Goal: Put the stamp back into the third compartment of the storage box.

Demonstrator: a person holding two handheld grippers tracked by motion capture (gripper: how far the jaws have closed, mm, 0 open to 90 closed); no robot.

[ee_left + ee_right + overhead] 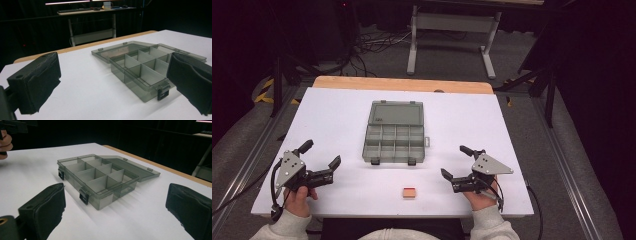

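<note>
Organizer box (394,132) lies open mid-tabletop | I hold left gripper (320,153) and right gripper (455,161) wide apart, empty, near front corners | high view adds small block (409,192) at front edge

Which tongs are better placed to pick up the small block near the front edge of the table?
Probably the right tongs. The small block lies slightly nearer to them than to the left tongs. Both are open and empty, and the open organizer box is not in the way.
</note>
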